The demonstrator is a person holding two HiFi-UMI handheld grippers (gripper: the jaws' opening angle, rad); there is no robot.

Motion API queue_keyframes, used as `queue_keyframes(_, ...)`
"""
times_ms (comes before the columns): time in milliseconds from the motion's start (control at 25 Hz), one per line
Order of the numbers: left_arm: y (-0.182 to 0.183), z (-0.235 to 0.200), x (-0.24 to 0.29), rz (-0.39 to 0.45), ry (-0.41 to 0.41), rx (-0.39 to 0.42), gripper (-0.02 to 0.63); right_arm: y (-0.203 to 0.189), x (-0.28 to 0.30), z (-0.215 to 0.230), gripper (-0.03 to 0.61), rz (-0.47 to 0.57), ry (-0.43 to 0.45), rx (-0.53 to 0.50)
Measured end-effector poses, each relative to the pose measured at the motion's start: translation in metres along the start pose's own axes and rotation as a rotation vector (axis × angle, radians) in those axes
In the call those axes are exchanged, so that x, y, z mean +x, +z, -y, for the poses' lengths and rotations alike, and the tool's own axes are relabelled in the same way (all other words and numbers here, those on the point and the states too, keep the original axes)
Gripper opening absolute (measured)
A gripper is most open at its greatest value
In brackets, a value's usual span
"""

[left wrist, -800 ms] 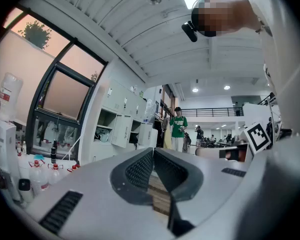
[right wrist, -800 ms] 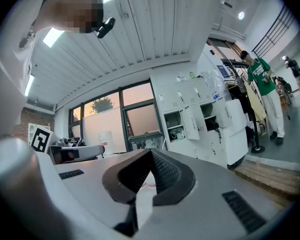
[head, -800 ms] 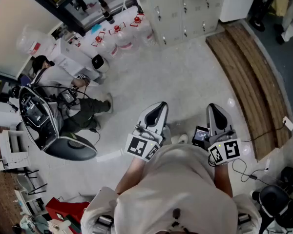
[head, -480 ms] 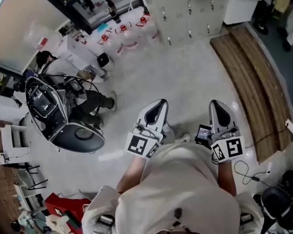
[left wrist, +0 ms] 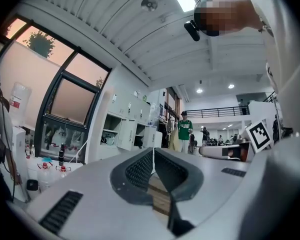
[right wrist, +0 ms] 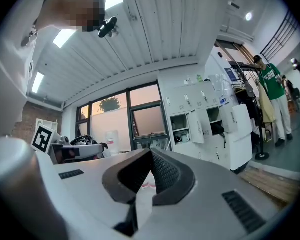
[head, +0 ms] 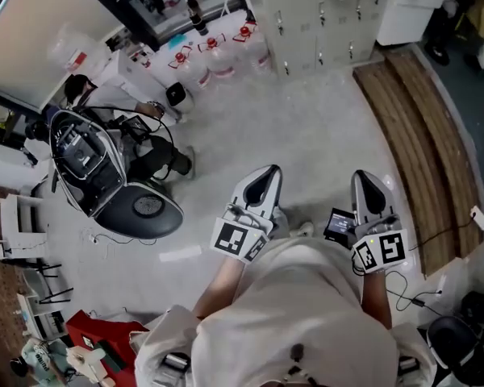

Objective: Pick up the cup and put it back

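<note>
No cup shows in any view. In the head view I hold both grippers level in front of my body, above a pale floor. My left gripper has its jaws together with nothing between them, and the left gripper view shows its ribbed pads meeting at the tip. My right gripper is likewise shut and empty, and in the right gripper view its pads touch at the tip. Each gripper carries a marker cube near my hands.
A person sits on the floor at the left beside a black round machine. Water bottles stand by white lockers at the back. A wooden strip runs along the right. Cables lie near my feet.
The head view has shifted, so the black machine and seated person now sit further right and lower in the picture. Both grippers keep their places before my body, still shut.
</note>
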State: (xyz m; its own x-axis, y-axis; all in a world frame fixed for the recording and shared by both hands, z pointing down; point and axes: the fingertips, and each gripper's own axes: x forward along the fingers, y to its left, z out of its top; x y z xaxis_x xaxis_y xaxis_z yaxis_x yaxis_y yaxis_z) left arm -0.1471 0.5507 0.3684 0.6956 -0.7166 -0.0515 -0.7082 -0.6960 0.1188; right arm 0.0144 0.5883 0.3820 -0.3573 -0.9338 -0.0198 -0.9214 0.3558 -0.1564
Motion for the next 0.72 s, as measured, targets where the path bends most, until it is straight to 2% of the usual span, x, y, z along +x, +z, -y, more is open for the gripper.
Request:
queue_keyframes(400, -0.004, -0.007, 0.007, -0.011, -0.015, -0.008, 0.017, -0.006, 0.008, 0.007, 0.025, 0.016, -0.013, 0.097)
queue_keyframes(720, -0.013, -0.051, 0.044, -0.013, -0.018, -0.039, 0.017, -0.016, 0.057, 0.025, 0.025, -0.022, -0.041, 0.087)
